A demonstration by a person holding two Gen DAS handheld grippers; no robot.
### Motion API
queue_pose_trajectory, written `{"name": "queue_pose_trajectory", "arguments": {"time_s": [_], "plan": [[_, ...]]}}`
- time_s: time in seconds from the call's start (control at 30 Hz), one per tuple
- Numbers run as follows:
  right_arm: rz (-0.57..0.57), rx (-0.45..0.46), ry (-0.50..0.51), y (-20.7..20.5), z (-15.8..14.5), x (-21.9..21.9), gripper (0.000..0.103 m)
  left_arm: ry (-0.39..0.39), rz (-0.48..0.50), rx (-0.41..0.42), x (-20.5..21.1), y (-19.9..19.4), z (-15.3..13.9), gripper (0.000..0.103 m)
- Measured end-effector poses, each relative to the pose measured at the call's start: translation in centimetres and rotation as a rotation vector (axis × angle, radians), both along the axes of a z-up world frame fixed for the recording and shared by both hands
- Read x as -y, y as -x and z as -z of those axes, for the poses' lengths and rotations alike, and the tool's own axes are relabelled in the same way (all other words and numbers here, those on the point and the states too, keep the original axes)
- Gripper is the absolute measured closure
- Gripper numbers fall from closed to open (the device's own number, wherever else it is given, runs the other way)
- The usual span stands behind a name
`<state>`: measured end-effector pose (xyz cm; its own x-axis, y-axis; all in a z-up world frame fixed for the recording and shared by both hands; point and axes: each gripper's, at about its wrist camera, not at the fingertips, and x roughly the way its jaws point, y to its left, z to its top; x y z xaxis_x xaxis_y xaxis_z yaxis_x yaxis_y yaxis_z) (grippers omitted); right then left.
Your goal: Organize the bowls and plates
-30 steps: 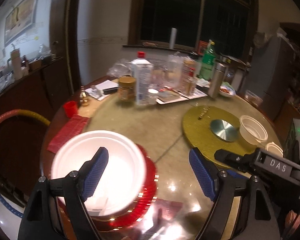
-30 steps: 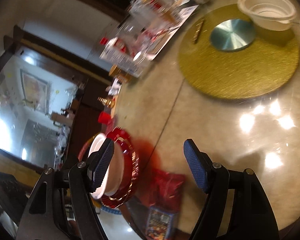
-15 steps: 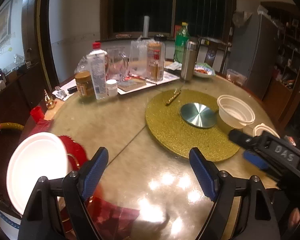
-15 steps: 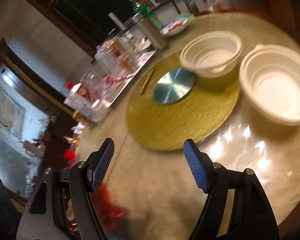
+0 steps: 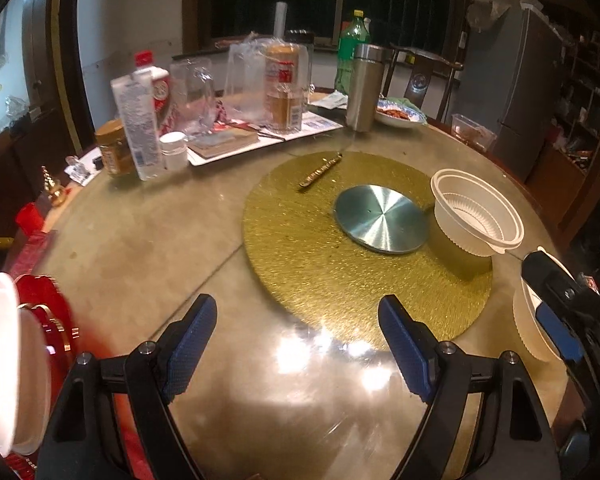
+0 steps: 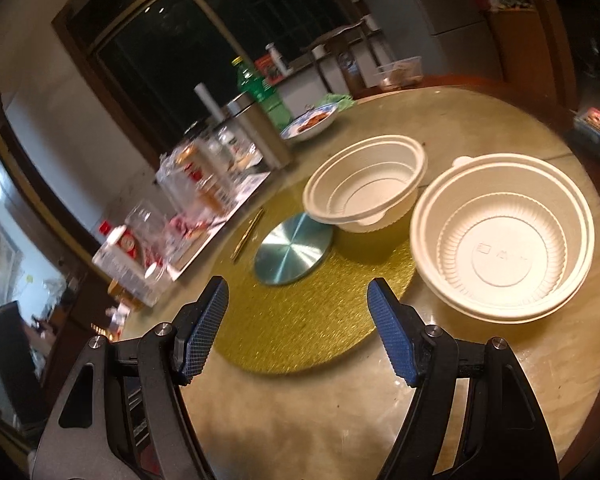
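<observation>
Bottles and jars (image 5: 204, 108) crowd the upper left. Two white bowls sit right: one (image 6: 366, 184) on the gold mat (image 6: 300, 312), one (image 6: 504, 236) beside it. Both grippers, left (image 5: 298, 344) and right (image 6: 298, 326), gape empty.

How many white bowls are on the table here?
3: one on the gold mat beside the metal disc: bowl; one on bare table right of it; one on the red plate at far left.

We see two white ribbed plastic bowls, both upright and empty. The smaller bowl (image 6: 366, 184) sits on the gold mat's (image 6: 296, 316) edge, just beside its silver disc. The larger bowl (image 6: 504, 236) rests beside it, overlapping the mat's rim. A white plate (image 5: 4, 360) atop red plates (image 5: 48, 308) lies well apart.
</observation>
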<state>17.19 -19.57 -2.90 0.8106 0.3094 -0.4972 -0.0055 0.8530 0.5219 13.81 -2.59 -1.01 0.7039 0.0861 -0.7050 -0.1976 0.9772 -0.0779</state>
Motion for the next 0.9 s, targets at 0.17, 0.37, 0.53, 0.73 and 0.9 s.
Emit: {"name": "queue_pose_trajectory", "arguments": {"time_s": [0.17,0.37,0.53,0.73,0.9], "plan": [[0.01,-0.037,-0.027,-0.6,0.9,0.3,0.03,0.022,0.016,-0.031,0.6,-1.5,1.2,0.02],[0.026,-0.026,-0.017,-0.5,1.2,0.0,0.03,0.023,0.041,-0.07,1.0,-2.2,2.7,0.02],[0.039,-0.035,0.001,-0.7,1.5,-0.1,0.03,0.023,0.05,-0.07,0.8,-2.4,3.2,0.02],[0.05,-0.025,0.03,-0.7,1.5,-0.3,0.03,0.03,0.051,-0.061,0.6,-2.3,3.2,0.02],[0.043,-0.027,0.05,-0.8,1.6,-0.6,0.03,0.03,0.059,-0.058,0.6,-2.2,3.3,0.02]]}}
